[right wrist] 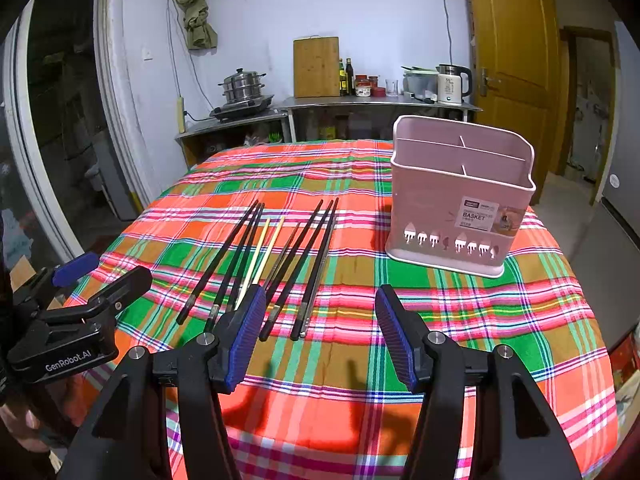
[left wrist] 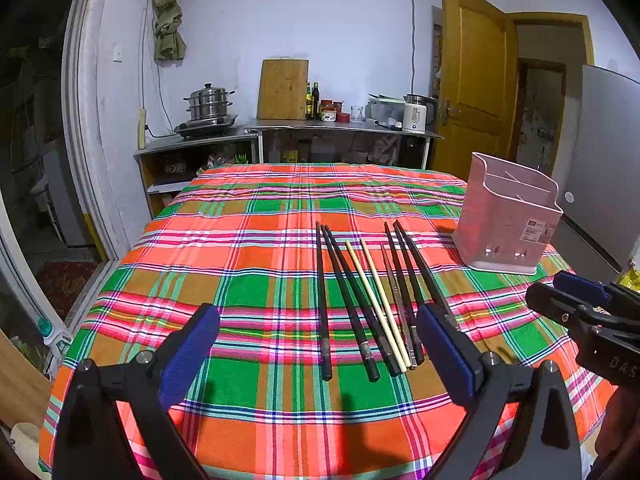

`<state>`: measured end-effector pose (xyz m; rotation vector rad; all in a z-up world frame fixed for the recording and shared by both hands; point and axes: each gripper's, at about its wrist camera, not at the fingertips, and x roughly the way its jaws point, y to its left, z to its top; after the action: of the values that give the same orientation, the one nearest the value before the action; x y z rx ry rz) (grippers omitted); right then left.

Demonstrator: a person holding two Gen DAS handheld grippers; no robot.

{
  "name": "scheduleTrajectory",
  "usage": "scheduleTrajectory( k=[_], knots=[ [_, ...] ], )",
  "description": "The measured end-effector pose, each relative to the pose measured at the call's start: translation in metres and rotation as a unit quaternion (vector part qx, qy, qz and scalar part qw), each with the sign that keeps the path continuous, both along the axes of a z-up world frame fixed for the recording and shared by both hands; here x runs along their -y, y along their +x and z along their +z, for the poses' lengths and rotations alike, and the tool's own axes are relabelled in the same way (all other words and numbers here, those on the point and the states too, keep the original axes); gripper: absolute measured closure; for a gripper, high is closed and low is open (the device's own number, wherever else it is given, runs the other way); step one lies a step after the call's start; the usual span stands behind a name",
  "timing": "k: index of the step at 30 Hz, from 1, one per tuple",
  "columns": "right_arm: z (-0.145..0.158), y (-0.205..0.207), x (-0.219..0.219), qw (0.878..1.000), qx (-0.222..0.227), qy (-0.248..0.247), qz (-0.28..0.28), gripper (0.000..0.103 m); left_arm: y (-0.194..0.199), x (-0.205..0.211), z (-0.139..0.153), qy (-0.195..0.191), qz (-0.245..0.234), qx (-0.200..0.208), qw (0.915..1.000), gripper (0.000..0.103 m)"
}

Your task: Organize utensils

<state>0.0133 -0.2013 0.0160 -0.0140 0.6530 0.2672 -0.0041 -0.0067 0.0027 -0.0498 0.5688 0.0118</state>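
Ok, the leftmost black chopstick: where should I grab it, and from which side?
Take the leftmost black chopstick near its thick near end, from above, jaws across its width. It lies flat on the tablecloth, and that end sits clear of its neighbours, while the far tips crowd together.

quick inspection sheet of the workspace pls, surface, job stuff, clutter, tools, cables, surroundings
surface: table under a plaid cloth, orange, green and pink.
job's things: chopsticks lying loose in a rough row on the cloth, mostly black, two pale ones in the middle; pink utensil basket upright to their right, divided compartments, nothing visible inside.
clutter: nothing seen on the cloth besides these.
tools: left tool open, hovering over the near ends of the chopsticks; right tool open, holding nothing.
cables: a cord running down the back wall to the counter.
surroundings: steel counter with steamer pot, cutting board, bottles, kettle; wooden door open at right.
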Motion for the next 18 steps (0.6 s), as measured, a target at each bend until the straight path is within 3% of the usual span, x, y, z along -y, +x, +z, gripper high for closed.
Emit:
scheduleTrajectory(
  k=[18],
  knots=[
    [-0.008, 0.007, -0.002, 1.0, -0.008, -0.002, 0.003, 0.045, 0.015, -0.005, -0.005, 0.002, -0.009, -0.01, 0.9999, 0.003]
  ],
)
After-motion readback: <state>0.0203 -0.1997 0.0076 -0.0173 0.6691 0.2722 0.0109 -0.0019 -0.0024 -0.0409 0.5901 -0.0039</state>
